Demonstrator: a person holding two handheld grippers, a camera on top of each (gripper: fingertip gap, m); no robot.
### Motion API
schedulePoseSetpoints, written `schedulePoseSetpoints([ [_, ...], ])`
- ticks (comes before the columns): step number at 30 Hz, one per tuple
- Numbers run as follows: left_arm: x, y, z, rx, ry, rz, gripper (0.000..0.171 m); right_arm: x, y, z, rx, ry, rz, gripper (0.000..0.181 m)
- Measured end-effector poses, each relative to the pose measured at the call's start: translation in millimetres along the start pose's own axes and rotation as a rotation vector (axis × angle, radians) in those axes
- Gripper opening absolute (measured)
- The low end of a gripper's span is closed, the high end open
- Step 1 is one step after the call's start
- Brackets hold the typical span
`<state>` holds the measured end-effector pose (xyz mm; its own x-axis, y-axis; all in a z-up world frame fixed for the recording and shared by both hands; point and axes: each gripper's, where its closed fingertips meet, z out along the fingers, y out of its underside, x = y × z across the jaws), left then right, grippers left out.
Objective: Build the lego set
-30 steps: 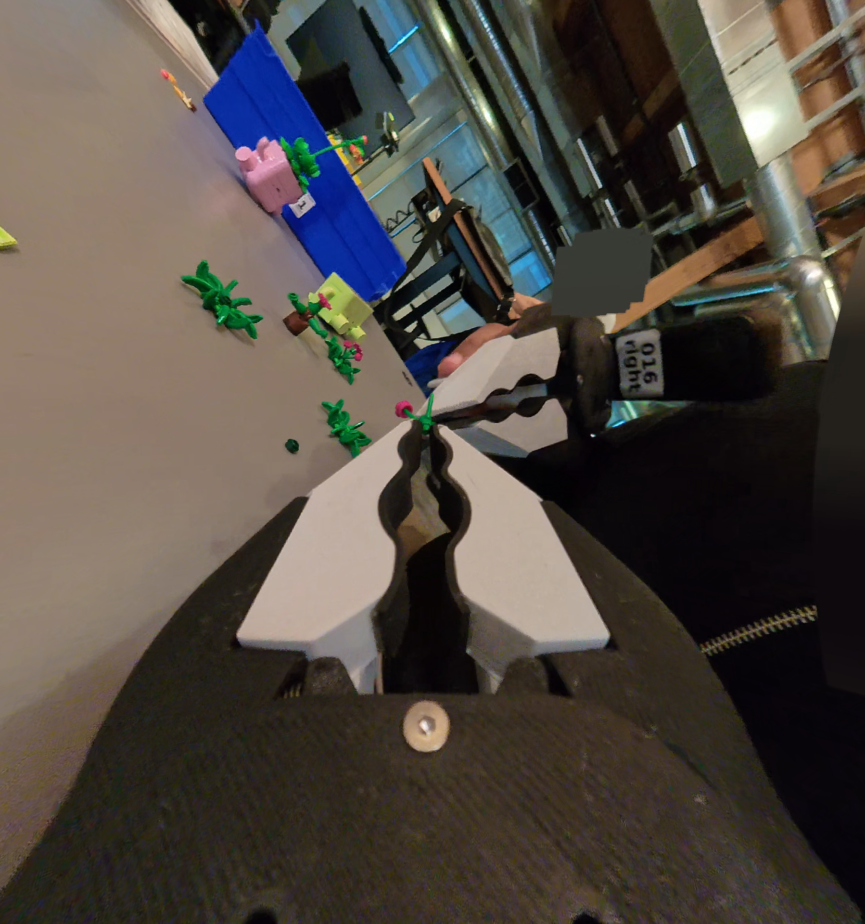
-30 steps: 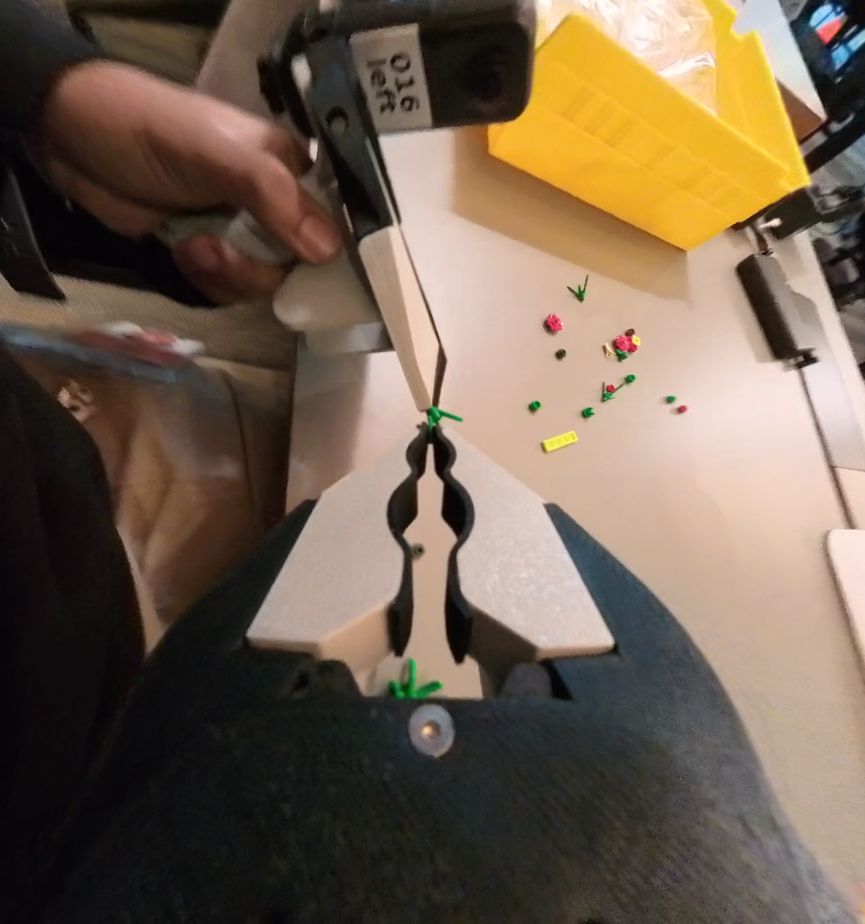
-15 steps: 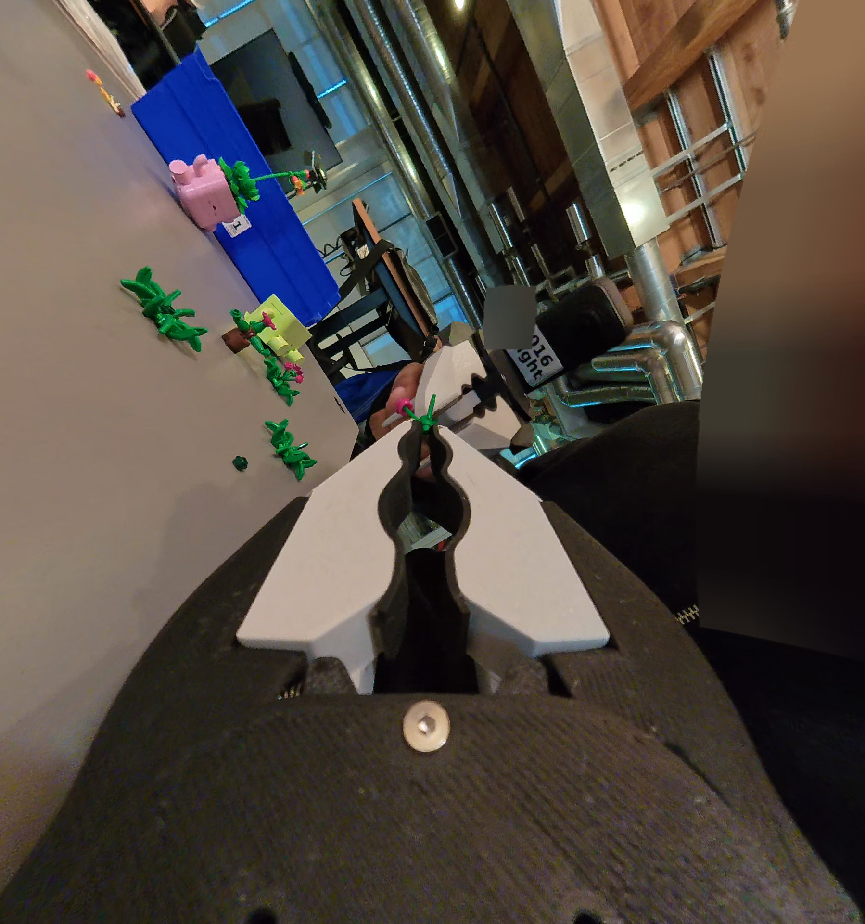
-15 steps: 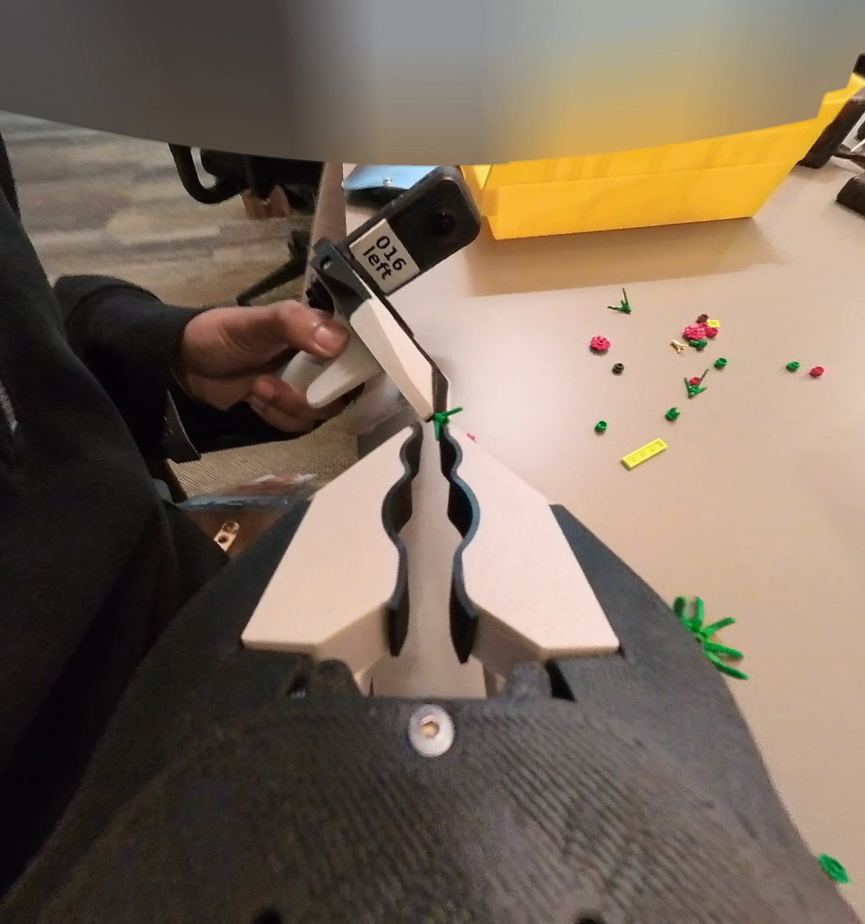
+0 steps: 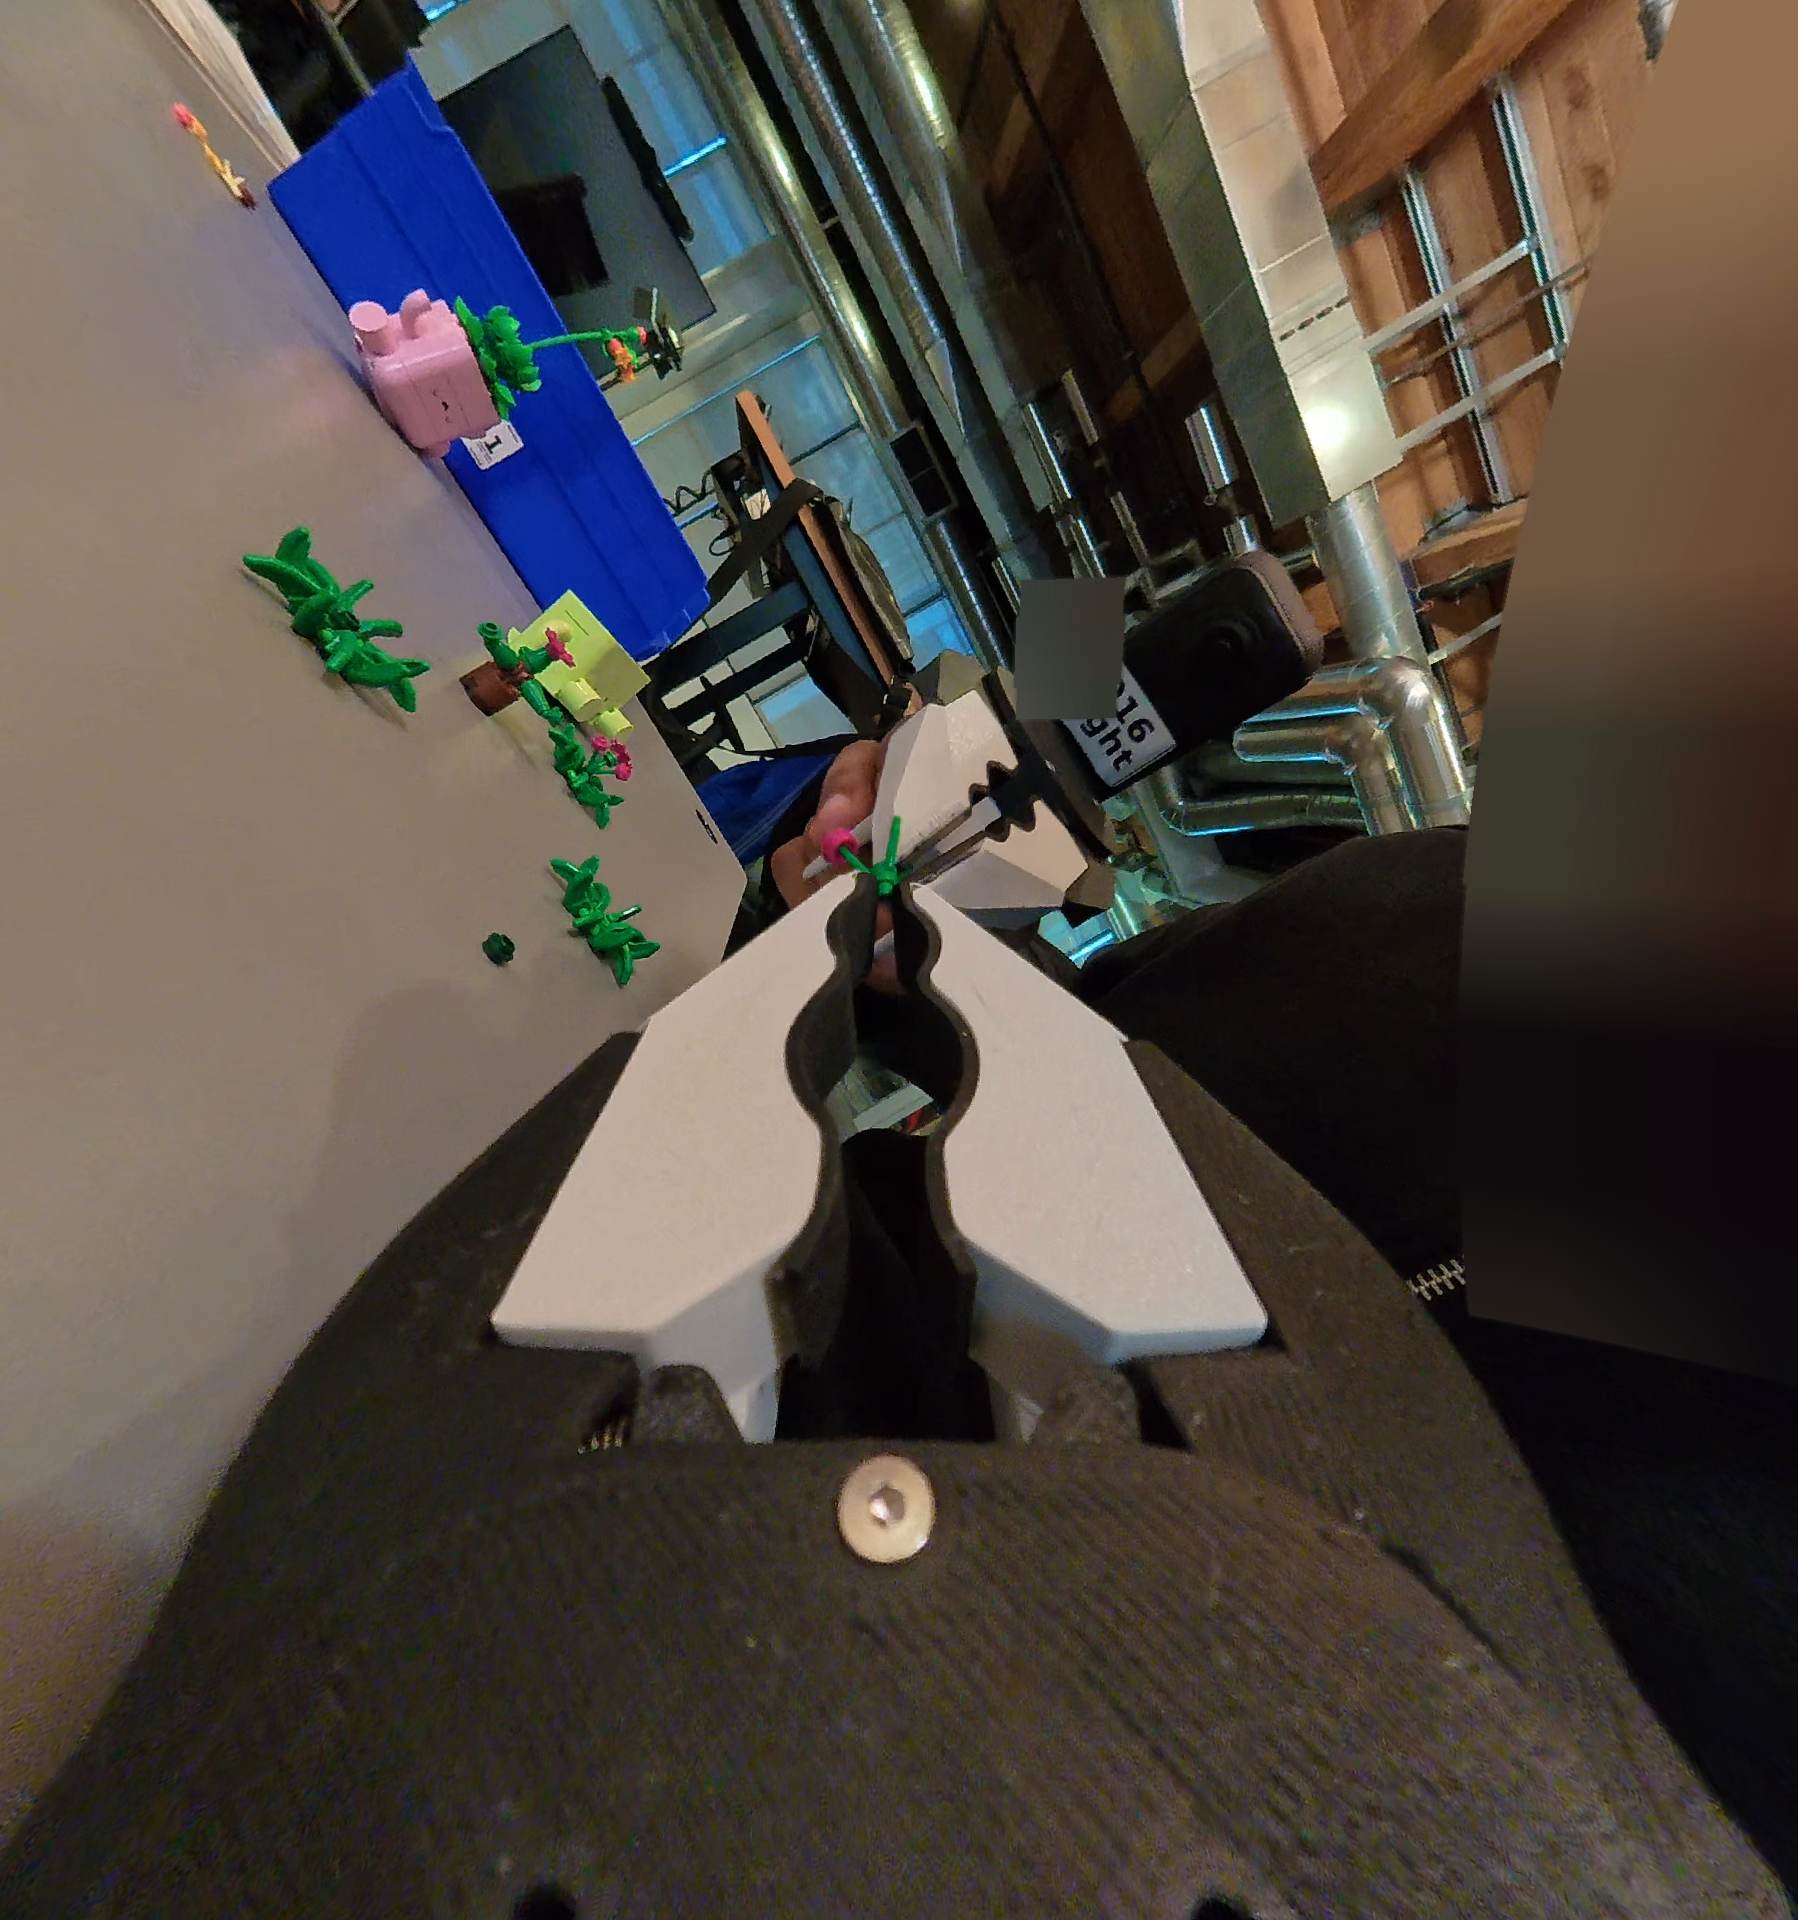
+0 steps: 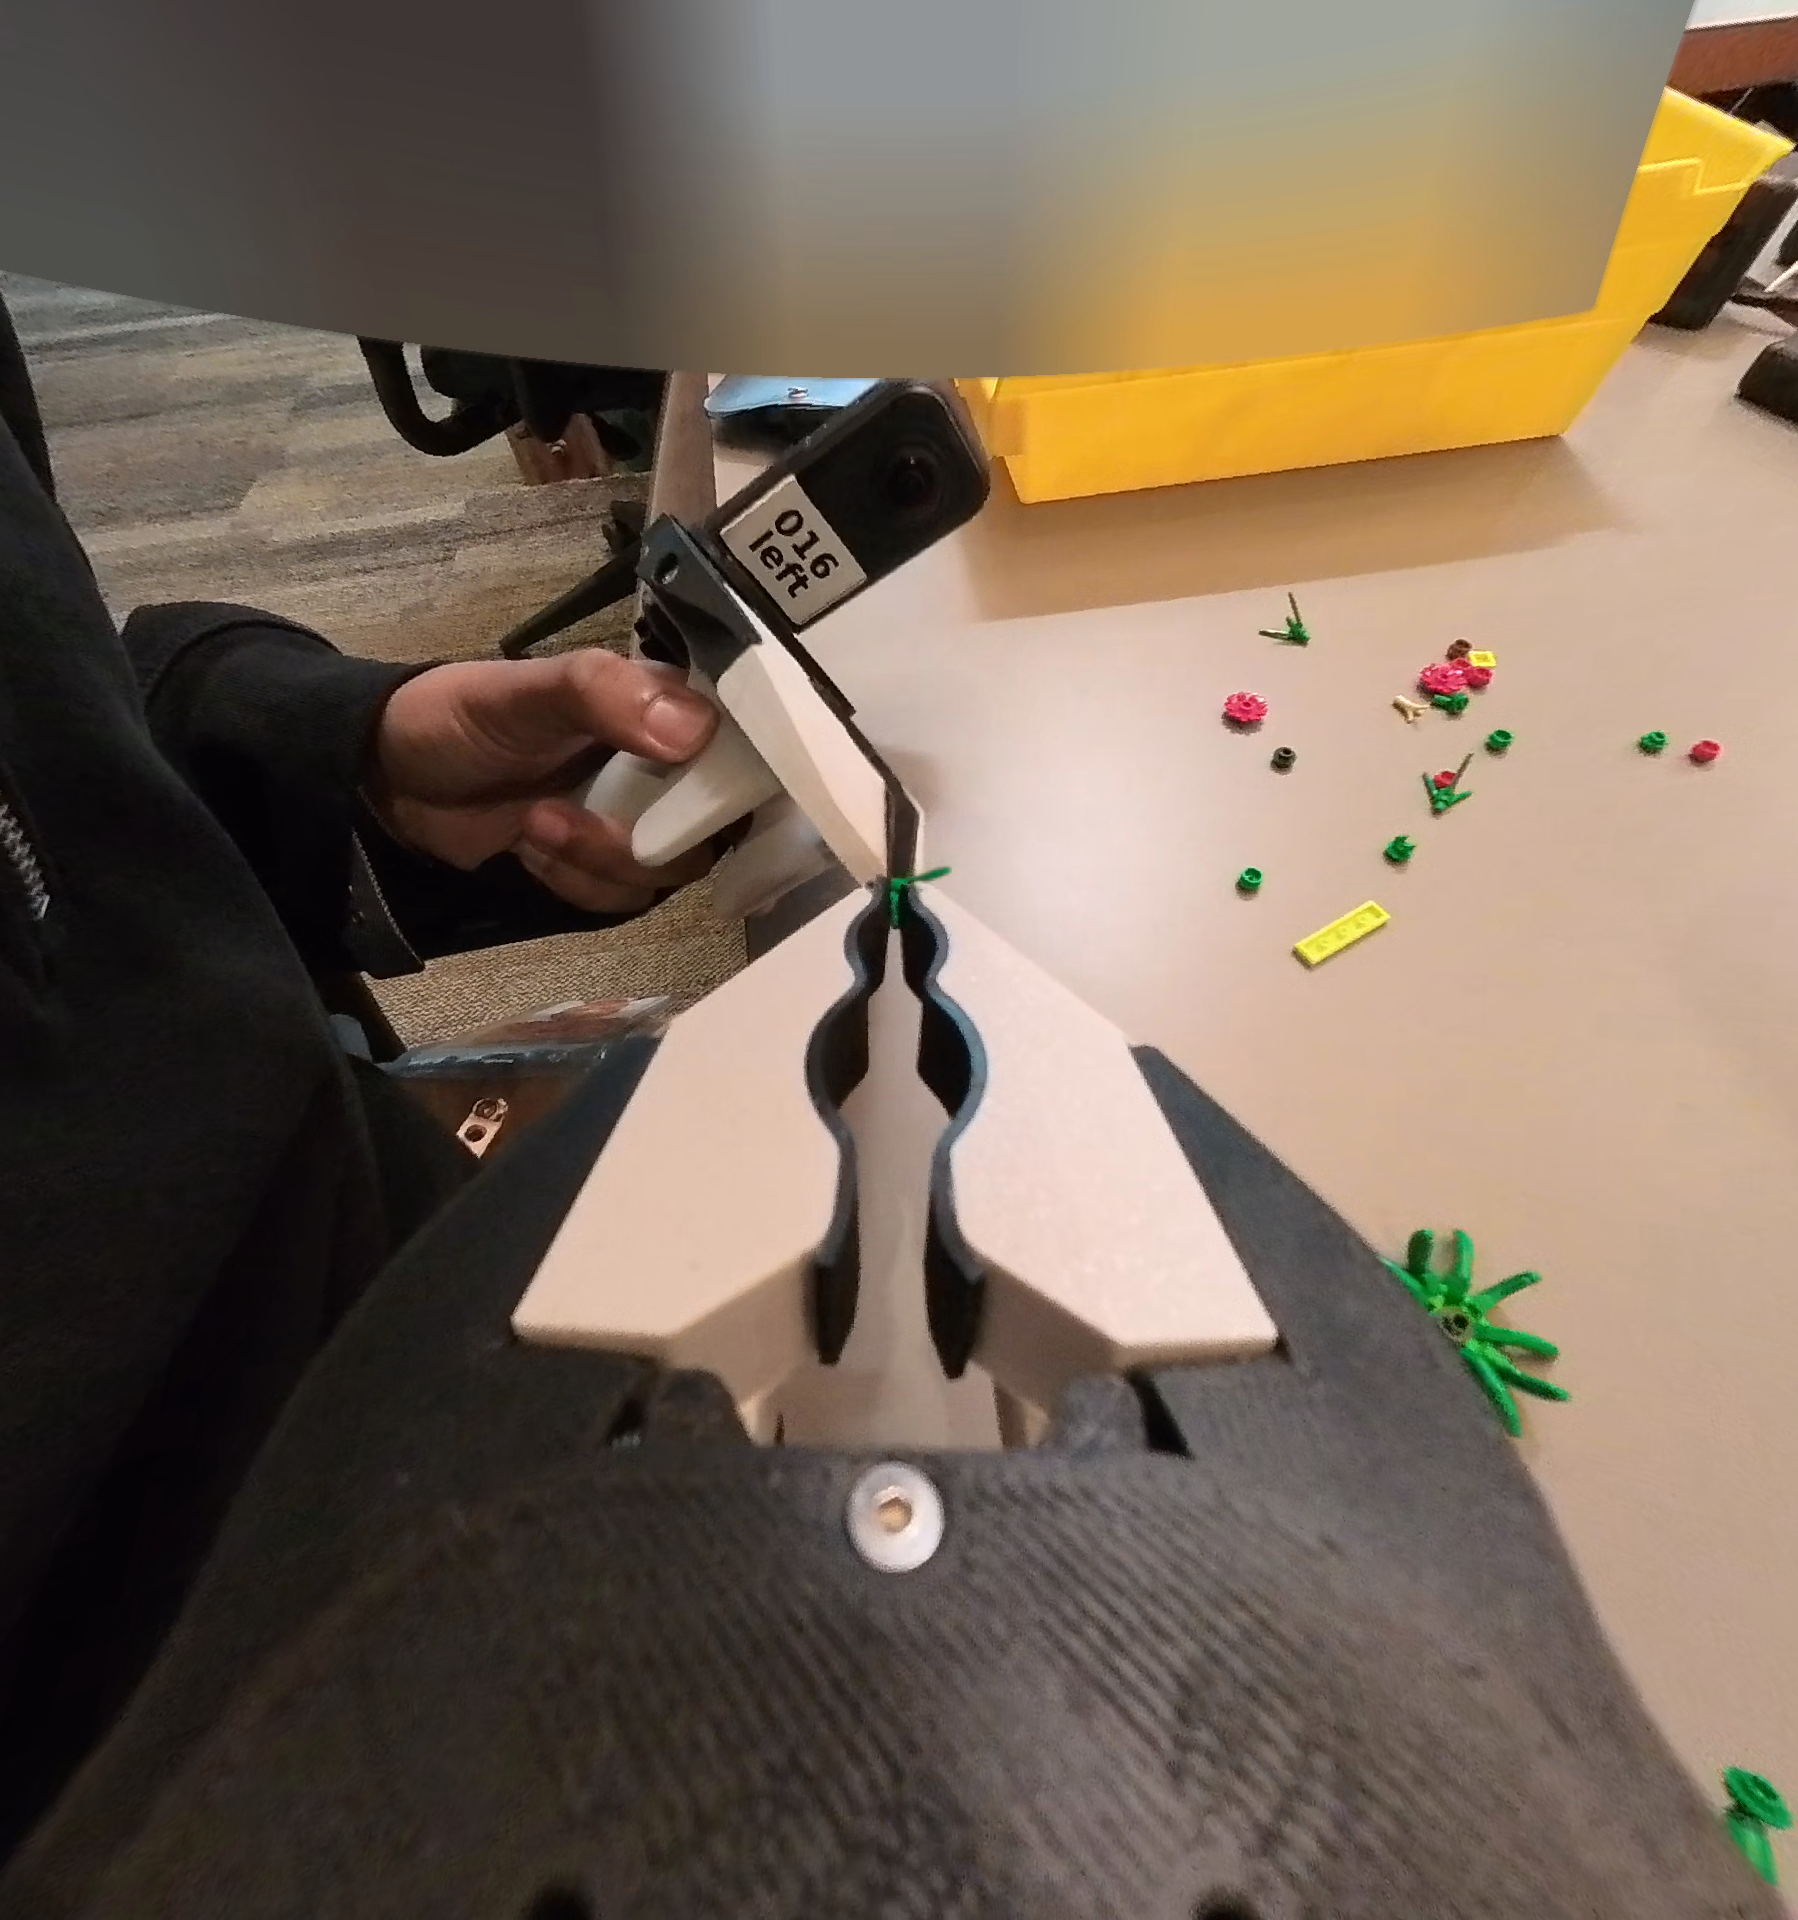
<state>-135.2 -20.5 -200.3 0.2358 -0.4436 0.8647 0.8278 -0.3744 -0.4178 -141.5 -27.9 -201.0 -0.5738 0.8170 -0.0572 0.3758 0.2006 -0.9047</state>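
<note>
Two pairs of tongs meet tip to tip at the edge of my worktop. Through the left wrist view, my left tongs are pressed together on a small green stem piece that carries a pink bud at its far end. The right tongs come in from beyond, their tips closed against the same stem. On the worktop to the left lie green leaf clusters, a lime-green build with a small flowered plant beside it, a pink block build with a long green stalk, and a blue bin behind.

Through the right wrist view, my right tongs pinch the green stem piece, while the left tongs, held by a hand, touch it from above. Scattered red flowers, green studs, a yellow plate and a spiky green leaf piece lie on the worktop, with a yellow bin at the back.
</note>
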Motion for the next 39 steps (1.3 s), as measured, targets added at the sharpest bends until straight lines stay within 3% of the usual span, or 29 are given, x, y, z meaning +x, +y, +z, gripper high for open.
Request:
schedulePoseSetpoints([
  [5, -11, 0, -2, -0.011, -0.088, 0.034, 0.008, 10, 9, -3, -0.061, 0.026, 0.016, 0.000],
  [7, -16, -4, -7, -0.001, -0.146, 0.065, 0.009, 26, 26, -7, -0.176, 0.099, -0.020, 0.000],
  [11, -27, -3, -13, -0.037, -0.259, 0.119, 0.007, 50, 70, -16, -0.515, 0.243, -0.296, 0.000],
  [15, -34, 1, -14, -0.078, -0.334, 0.157, 0.005, 45, 90, -13, -0.673, 0.248, -0.562, 0.000],
  [24, -41, 4, -16, -0.100, -0.372, 0.149, 0.003, 38, 90, -11, -0.712, 0.263, -0.741, 0.000],
  [39, -41, 3, -17, -0.095, -0.378, 0.149, 0.001, 37, 97, -10, -0.773, 0.250, -0.800, 0.000],
])
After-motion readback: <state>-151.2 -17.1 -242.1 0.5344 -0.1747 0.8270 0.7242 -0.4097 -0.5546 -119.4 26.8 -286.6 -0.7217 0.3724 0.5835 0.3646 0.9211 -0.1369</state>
